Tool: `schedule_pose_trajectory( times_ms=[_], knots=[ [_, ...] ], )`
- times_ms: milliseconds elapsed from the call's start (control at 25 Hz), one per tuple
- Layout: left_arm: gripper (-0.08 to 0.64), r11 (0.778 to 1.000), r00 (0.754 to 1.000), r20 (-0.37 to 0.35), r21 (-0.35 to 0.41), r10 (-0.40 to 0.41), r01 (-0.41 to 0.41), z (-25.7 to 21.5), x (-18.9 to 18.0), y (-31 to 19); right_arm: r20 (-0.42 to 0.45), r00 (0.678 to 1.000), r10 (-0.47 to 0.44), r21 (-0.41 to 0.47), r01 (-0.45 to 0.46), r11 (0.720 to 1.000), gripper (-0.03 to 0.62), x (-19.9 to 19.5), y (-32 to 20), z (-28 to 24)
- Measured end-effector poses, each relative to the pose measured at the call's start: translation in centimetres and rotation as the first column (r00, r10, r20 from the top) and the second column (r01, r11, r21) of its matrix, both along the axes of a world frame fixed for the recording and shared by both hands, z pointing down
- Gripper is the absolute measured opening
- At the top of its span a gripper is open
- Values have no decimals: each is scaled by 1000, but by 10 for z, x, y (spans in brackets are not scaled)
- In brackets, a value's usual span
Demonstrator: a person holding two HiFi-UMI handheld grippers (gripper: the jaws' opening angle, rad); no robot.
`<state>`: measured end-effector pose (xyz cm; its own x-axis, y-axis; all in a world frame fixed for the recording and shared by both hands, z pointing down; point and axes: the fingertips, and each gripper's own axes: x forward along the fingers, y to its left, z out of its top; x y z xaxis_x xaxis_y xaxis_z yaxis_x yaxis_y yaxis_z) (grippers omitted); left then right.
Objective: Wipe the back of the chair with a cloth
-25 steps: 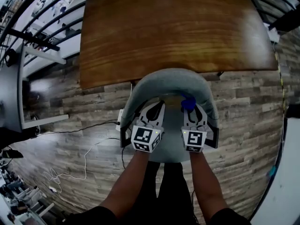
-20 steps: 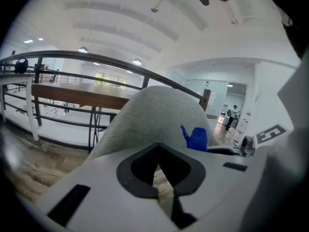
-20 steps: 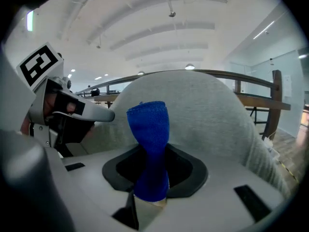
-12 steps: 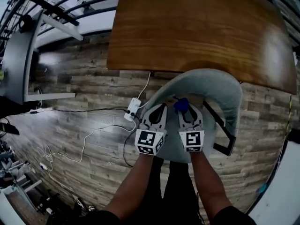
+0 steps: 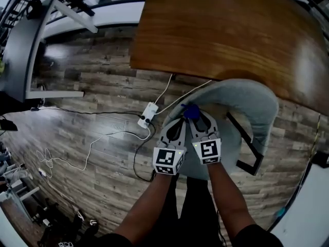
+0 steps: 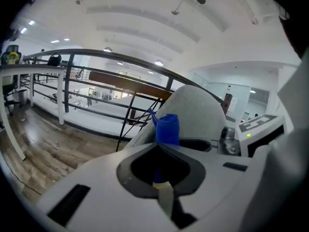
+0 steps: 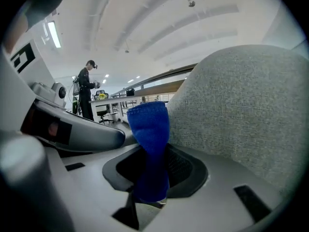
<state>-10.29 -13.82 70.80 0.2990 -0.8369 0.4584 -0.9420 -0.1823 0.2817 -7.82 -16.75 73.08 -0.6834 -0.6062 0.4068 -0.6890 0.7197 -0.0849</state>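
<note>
Head view: the chair's (image 5: 252, 99) seat is largely covered by the left gripper (image 5: 176, 125), the right gripper (image 5: 198, 120) and the person's forearms. Beyond the chair, the wooden table (image 5: 231, 30) runs off the top edge. Beside the chair back, the blue cloth's (image 7: 149, 129) lower end disappears inside the right gripper's closed jaws.

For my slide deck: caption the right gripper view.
Right tongs shut on a blue cloth, beside the grey chair back.
</note>
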Motion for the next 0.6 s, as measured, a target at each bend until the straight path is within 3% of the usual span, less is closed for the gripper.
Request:
schedule_pose_trajectory(
  times_ms=[320,600],
  knots=[
    [5,1000,1000,2,-5,21,-21,9,7,-3,3,999,43,22,-43,999,117,0,-15,5],
    [5,997,997,16,-11,81,-81,16,20,-12,9,995,95,36,-95,995,117,24,-36,11]
  ],
)
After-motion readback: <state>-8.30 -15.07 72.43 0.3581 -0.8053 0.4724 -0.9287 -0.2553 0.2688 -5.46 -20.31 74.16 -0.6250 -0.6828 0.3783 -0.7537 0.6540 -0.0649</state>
